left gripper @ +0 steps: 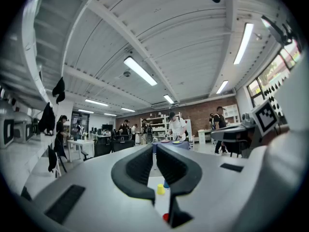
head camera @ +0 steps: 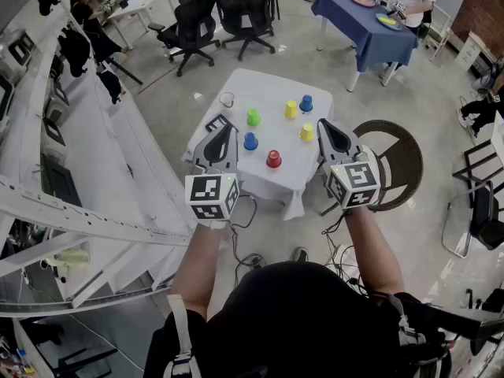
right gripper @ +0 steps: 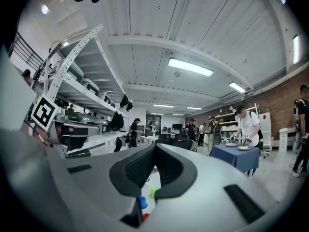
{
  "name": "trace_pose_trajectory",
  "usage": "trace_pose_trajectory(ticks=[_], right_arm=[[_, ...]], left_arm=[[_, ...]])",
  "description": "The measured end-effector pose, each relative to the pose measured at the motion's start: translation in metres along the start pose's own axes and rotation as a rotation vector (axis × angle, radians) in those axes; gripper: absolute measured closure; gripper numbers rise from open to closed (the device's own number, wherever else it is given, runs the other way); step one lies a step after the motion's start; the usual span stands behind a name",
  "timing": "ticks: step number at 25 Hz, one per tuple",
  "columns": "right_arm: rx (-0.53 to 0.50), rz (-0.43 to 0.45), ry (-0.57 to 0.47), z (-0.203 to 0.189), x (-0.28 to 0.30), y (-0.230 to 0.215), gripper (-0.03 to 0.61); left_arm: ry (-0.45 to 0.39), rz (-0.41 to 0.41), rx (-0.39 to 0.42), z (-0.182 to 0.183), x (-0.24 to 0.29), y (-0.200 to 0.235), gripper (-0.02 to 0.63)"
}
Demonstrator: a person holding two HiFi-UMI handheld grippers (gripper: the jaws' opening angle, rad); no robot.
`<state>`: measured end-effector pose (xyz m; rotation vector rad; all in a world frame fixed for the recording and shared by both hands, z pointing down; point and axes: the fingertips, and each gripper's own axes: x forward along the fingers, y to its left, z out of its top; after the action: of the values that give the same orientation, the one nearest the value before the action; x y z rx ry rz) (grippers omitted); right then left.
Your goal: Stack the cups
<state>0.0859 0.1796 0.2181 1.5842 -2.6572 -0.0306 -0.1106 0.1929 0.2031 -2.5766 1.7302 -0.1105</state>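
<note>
— What covers the table?
— A white tablecloth (head camera: pixel 272 89), matt, falling in soft folds. The red cup (head camera: pixel 273 159) on it looks like smooth plastic.
— The left gripper (left gripper: pixel 154 156)?
— Matt grey plastic, with ribbed black pads (left gripper: pixel 139 166). Right of the table stands a brown woven chair (head camera: pixel 402 156).

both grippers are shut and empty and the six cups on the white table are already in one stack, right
Not in one stack. The head view shows all six standing apart on the white table: green cup, red cup, blue cups and yellow cups. The rest holds: left gripper and right gripper are shut and empty.
</note>
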Motion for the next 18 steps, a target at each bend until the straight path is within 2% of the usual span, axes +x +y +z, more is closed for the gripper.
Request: trace_pose_trajectory(ticks=[3,7,13,15,18], right_arm=[[-0.020,-0.009,-0.015,0.003,-0.003,-0.010,0.580],[-0.008,0.009,-0.015,-0.002,0.001,-0.015,0.580],[0.191,0.003,-0.022,-0.035,0.003,-0.038,0.578],[0.195,-0.006,-0.020,-0.043,0.004,-0.048,0.578],[0.143,-0.010,-0.021,-0.044,0.005,-0.065,0.575]], left_arm=[[0.006,-0.011,0.031,-0.001,0.007,-0.004,0.589],[0.015,-0.014,-0.019,-0.014,0.015,-0.011,0.589],[0.015,-0.019,-0.044,-0.031,0.038,-0.025,0.588],[0.019,-0.008,-0.037,-0.032,0.043,-0.027,0.588],[0.027,0.041,-0.056,-0.035,0.044,-0.024,0.588]])
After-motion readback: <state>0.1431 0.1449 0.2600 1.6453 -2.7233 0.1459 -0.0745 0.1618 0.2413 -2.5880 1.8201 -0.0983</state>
